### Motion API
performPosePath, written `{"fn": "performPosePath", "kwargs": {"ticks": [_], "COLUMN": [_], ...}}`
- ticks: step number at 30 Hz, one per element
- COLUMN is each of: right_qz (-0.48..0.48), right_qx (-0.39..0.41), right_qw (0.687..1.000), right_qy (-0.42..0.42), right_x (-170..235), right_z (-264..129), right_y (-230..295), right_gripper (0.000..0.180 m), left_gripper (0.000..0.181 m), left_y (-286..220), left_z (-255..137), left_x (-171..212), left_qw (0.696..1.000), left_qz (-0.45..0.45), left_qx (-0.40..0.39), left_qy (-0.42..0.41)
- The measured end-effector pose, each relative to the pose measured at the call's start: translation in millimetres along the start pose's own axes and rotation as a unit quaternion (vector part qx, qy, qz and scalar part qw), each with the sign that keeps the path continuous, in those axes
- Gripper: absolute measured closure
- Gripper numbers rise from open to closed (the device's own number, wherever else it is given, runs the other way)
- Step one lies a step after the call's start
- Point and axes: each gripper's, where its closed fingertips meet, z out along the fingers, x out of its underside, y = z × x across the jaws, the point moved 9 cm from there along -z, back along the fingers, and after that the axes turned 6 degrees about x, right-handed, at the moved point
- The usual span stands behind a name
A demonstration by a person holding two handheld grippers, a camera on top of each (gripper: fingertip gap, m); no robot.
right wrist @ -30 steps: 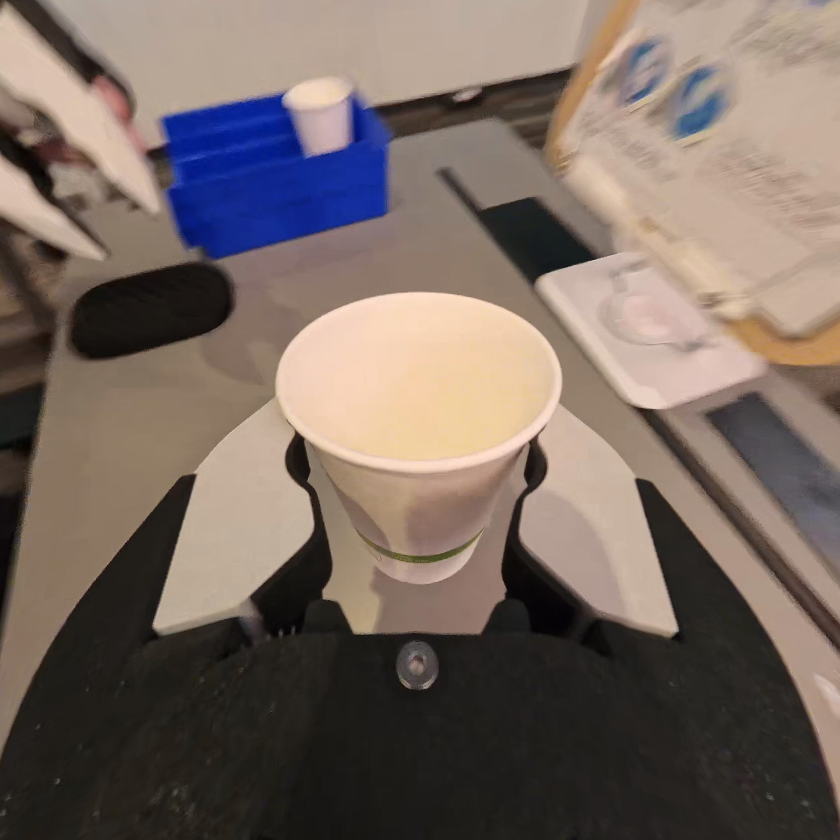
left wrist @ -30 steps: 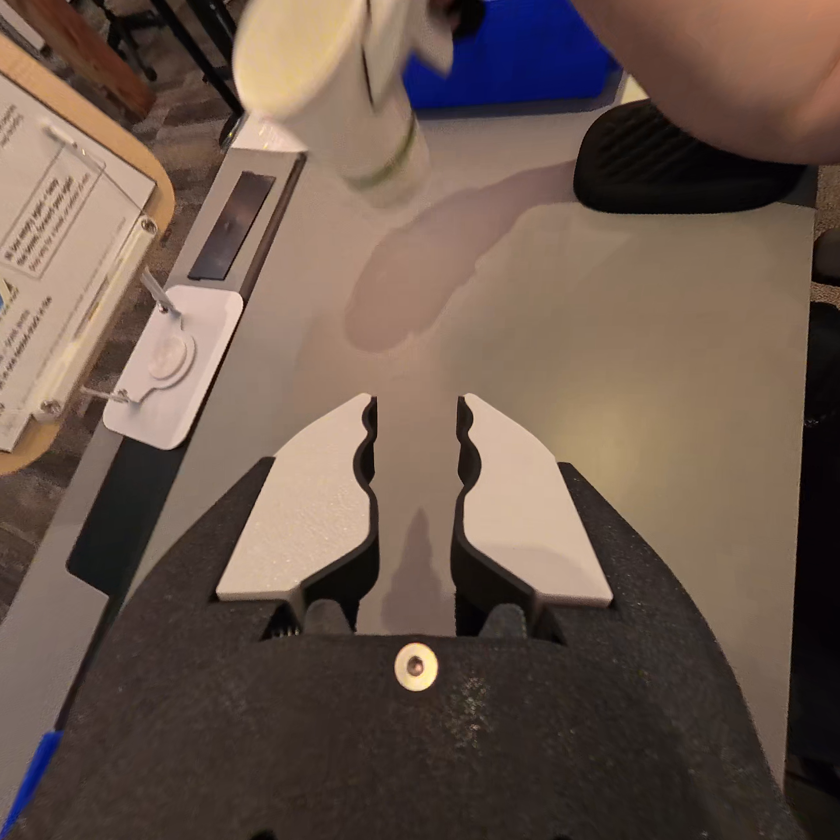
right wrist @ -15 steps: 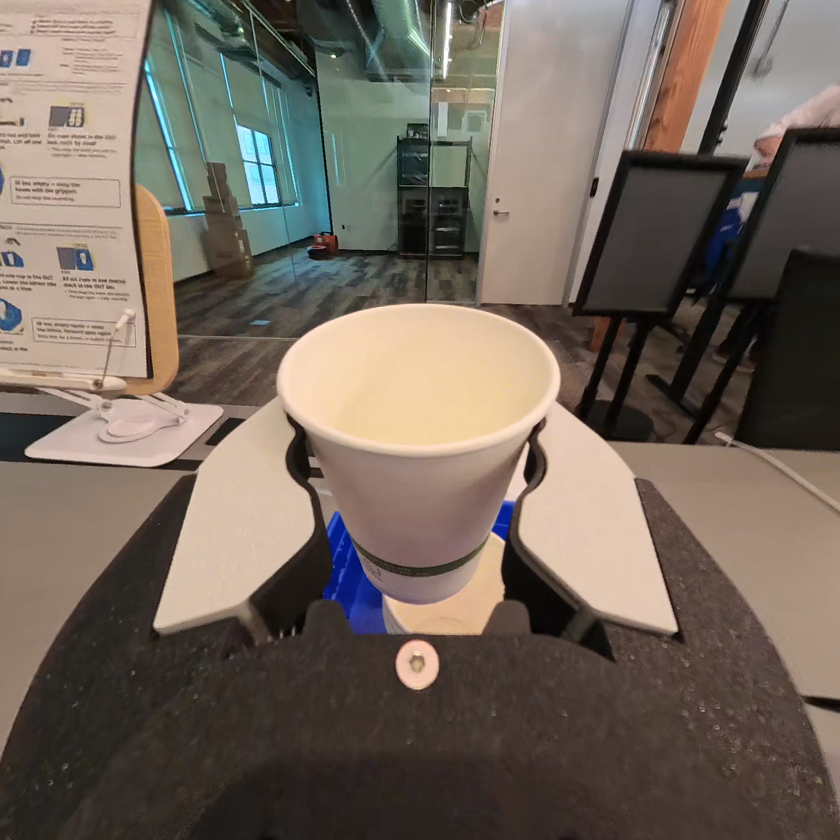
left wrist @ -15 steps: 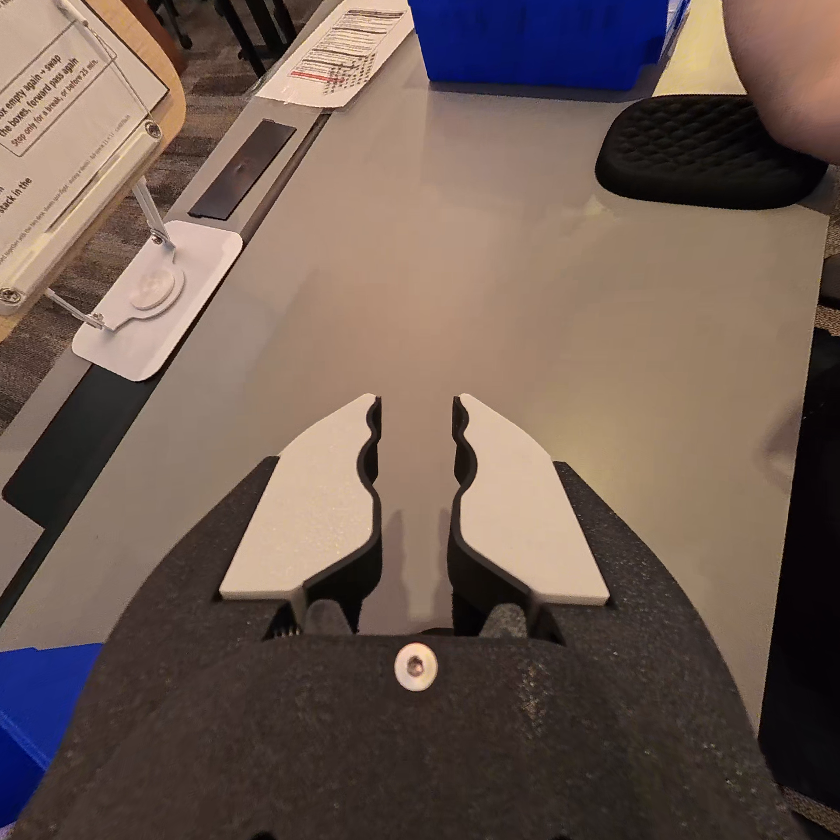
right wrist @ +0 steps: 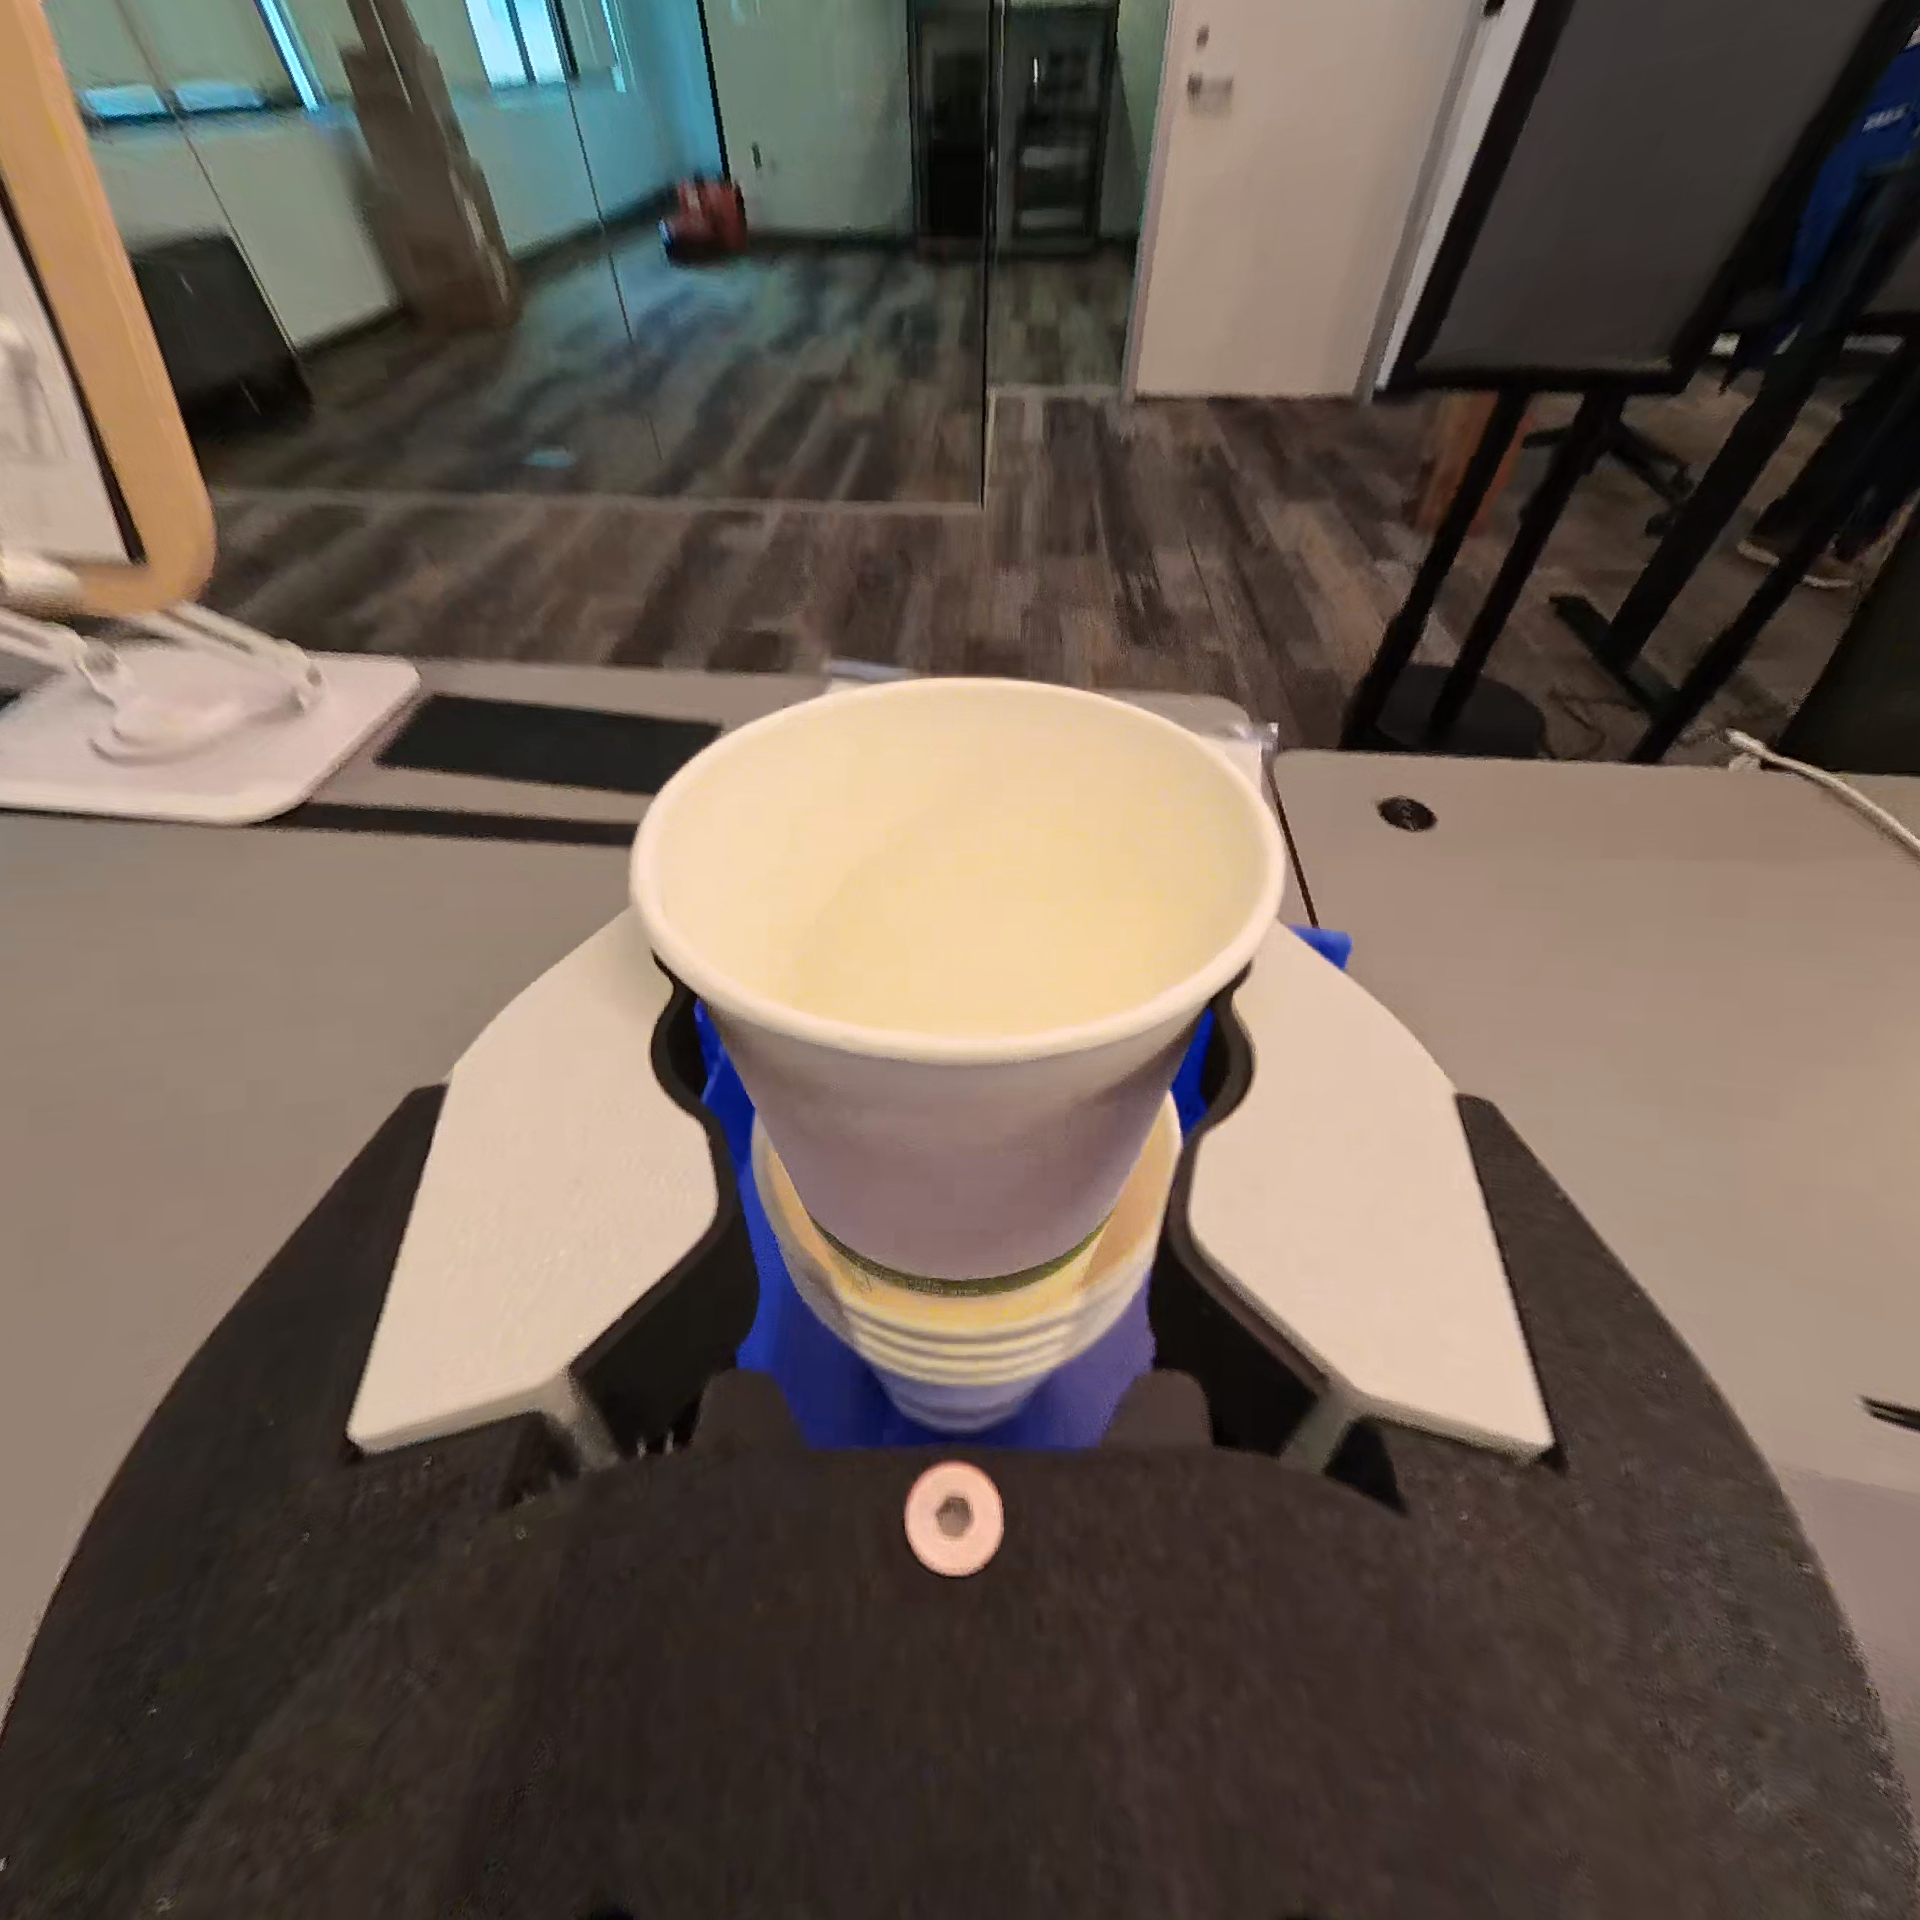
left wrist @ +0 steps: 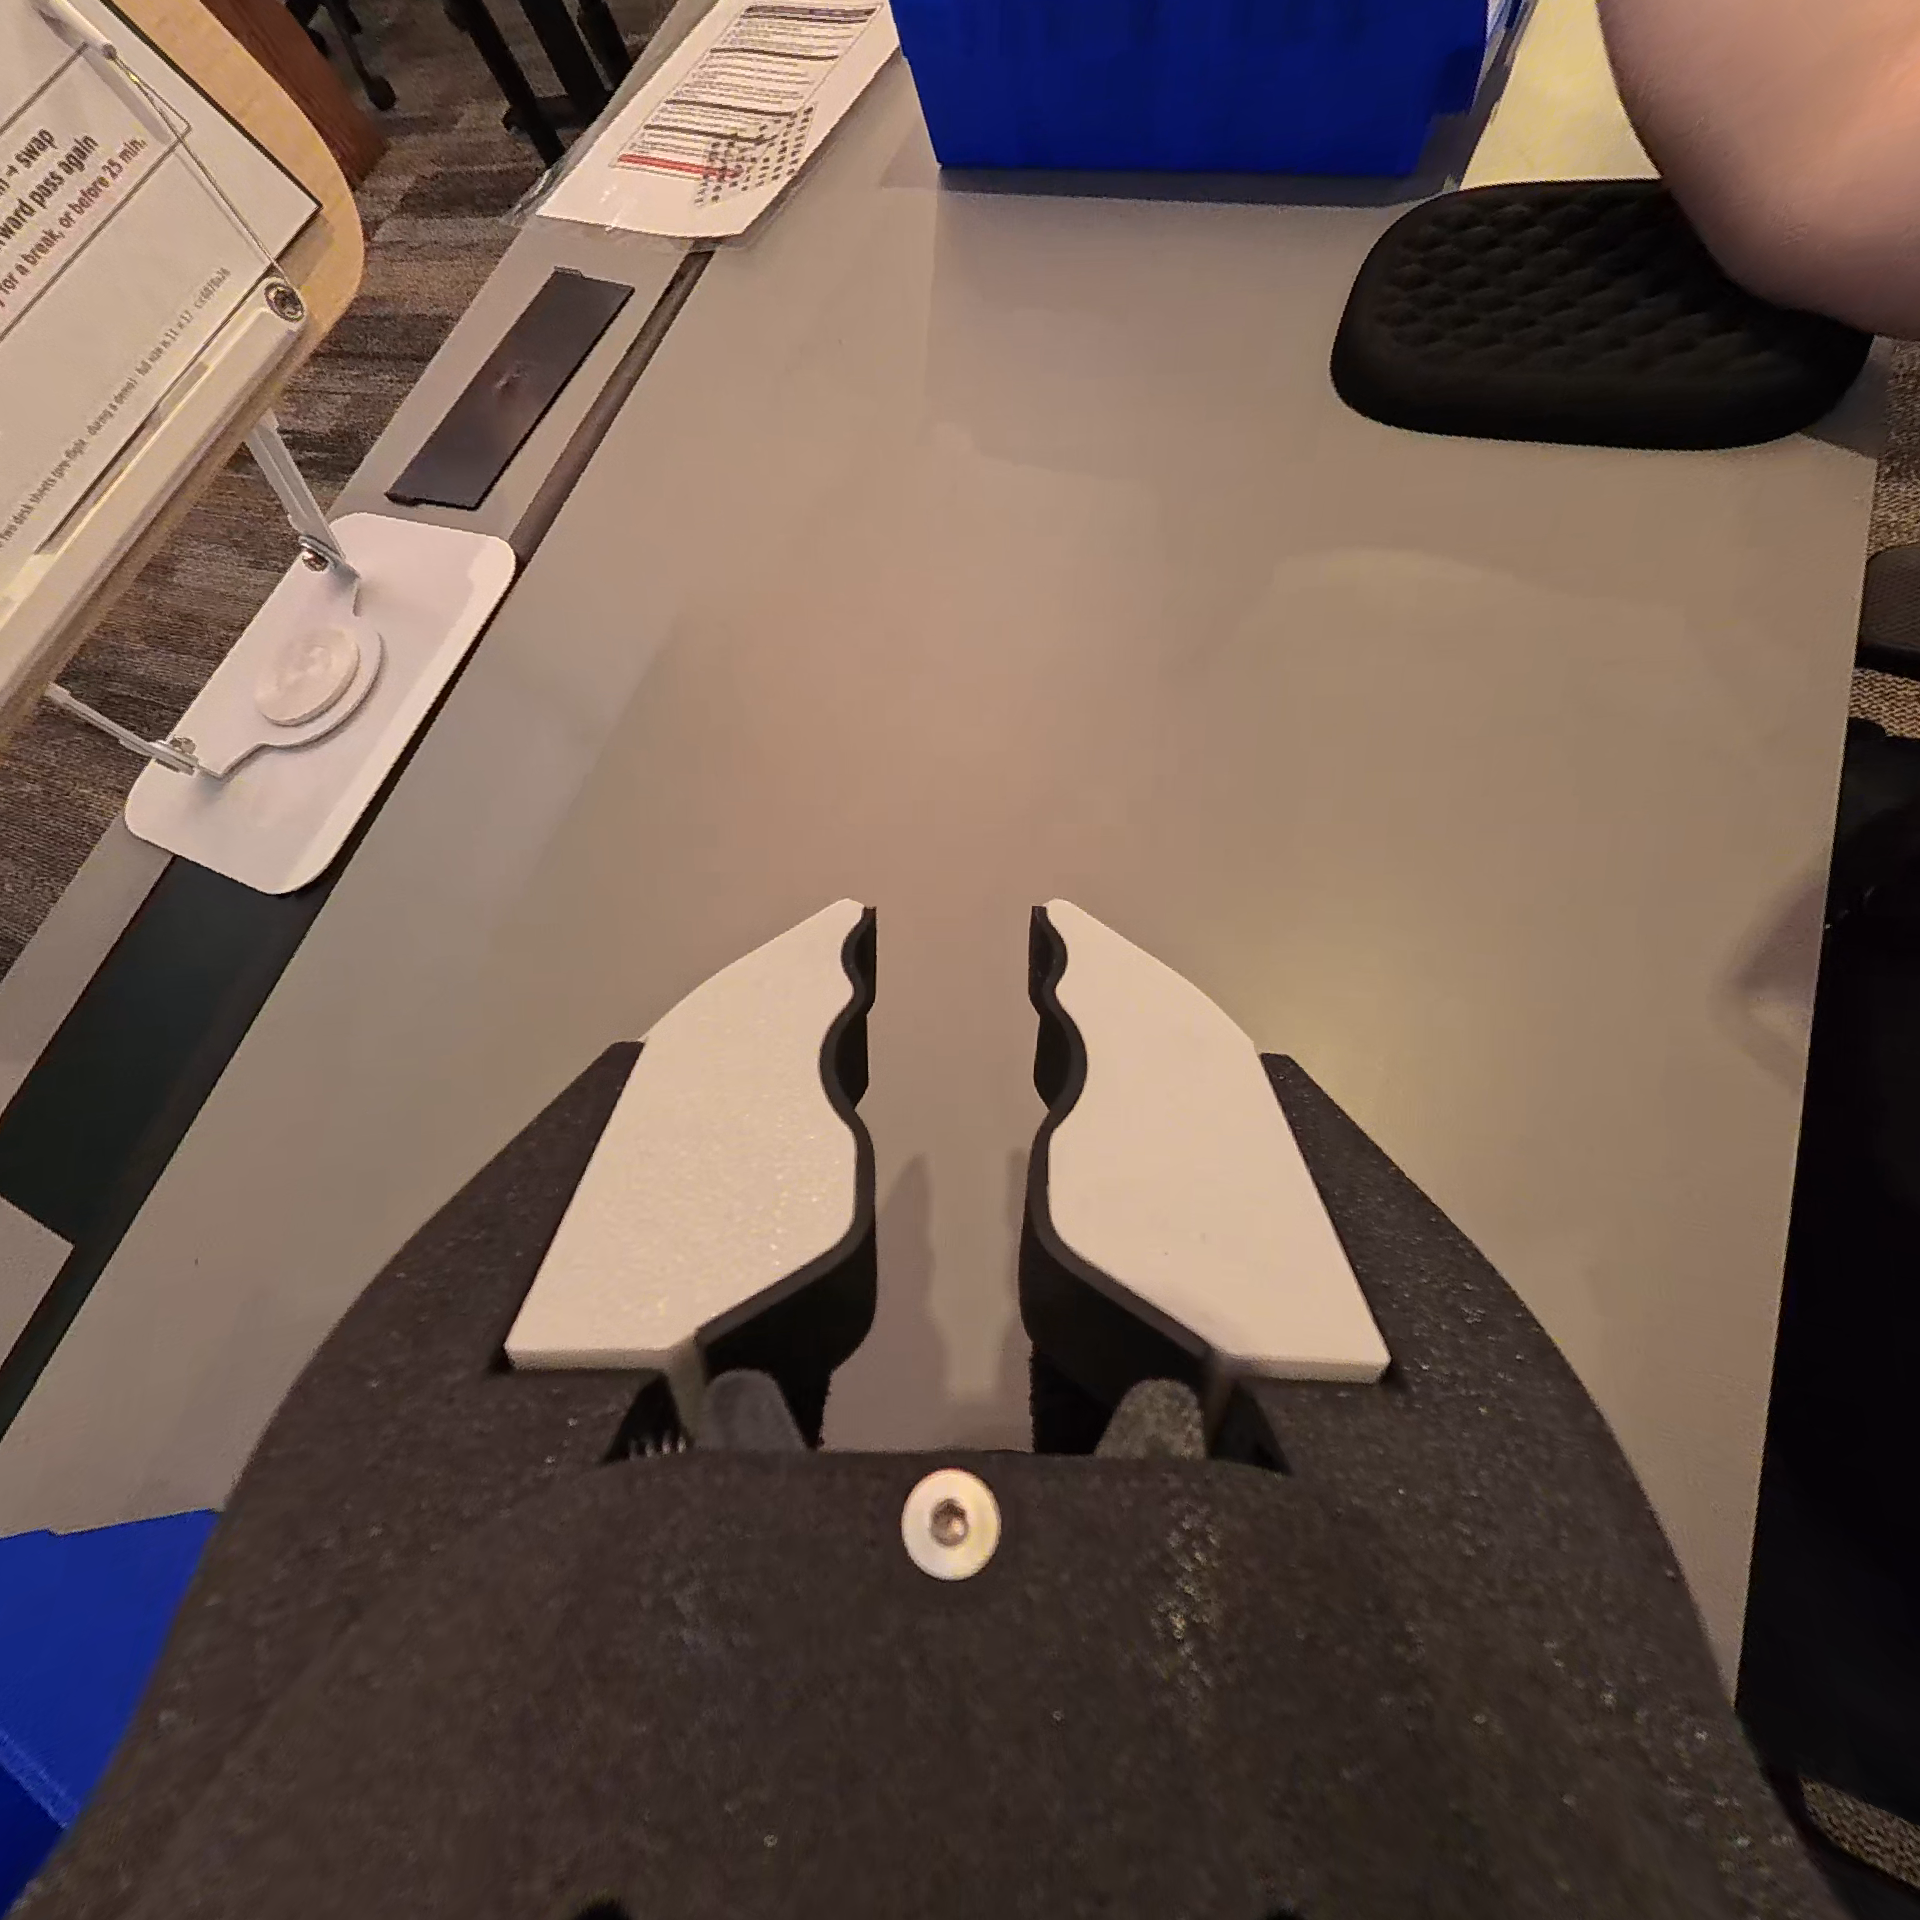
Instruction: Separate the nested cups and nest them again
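Note:
In the right wrist view my right gripper (right wrist: 956, 935) is shut on a white paper cup (right wrist: 935, 1122) with a green band near its base, held upright by its sides. The cup's base sits in the mouth of a stack of several nested cups (right wrist: 966, 1340) directly below. The stack stands in a blue bin (right wrist: 769, 1340), mostly hidden by the gripper. In the left wrist view my left gripper (left wrist: 951, 920) is empty, its jaws a narrow gap apart, above the grey table (left wrist: 1039, 623). No cup shows in that view.
A second blue bin (left wrist: 1184, 83) stands at the table's far end, with a black pad (left wrist: 1590, 322) and a person's arm (left wrist: 1766, 156) at the far right. A printed sheet (left wrist: 727, 114) and a white sign-stand base (left wrist: 322, 696) lie along the left edge. A blue corner (left wrist: 83, 1662) shows at lower left.
My right gripper swung the cup from over the table to above the blue bin and lowered it into the top of the stack. My left gripper drew back a little, still empty.

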Motion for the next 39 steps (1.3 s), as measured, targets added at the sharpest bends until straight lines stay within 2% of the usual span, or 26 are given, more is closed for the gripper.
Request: {"fn": "performPosePath", "kwargs": {"ticks": [5,15,25,28,31,35,39], "right_qz": [-0.018,-0.045,-0.067,-0.065,-0.059,-0.044,-0.052], "right_qx": [0.0,0.02,0.038,0.031,0.019,-0.015,-0.034], "right_qw": [0.995,0.974,0.965,0.963,0.973,0.99,0.995], "right_qy": [0.101,0.221,0.252,0.26,0.223,0.134,0.078], "right_x": [9,16,18,18,7,-18,-34], "right_z": [2,-8,-14,-21,-35,-57,-71], "right_y": [2,6,5,6,8,18,29], "right_gripper": [0.085,0.09,0.087,0.087,0.087,0.088,0.09], "left_gripper": [0.154,0.154,0.155,0.155,0.155,0.155,0.155], "left_y": [-1,-5,-6,-3,8,50,105], "left_z": [0,1,-4,-12,-41,-114,-174], "left_x": [-1,1,4,6,7,8,37], "left_qw": [1.0,1.0,1.0,1.0,0.995,0.974,0.935], "left_qz": [0.003,0.009,0.01,0.009,0.028,0.016,-0.013], "left_qx": [0.004,0.008,0.001,-0.022,-0.09,-0.217,-0.306], "left_qy": [0.0,0.01,0.011,0.011,0.028,0.057,0.181]}}
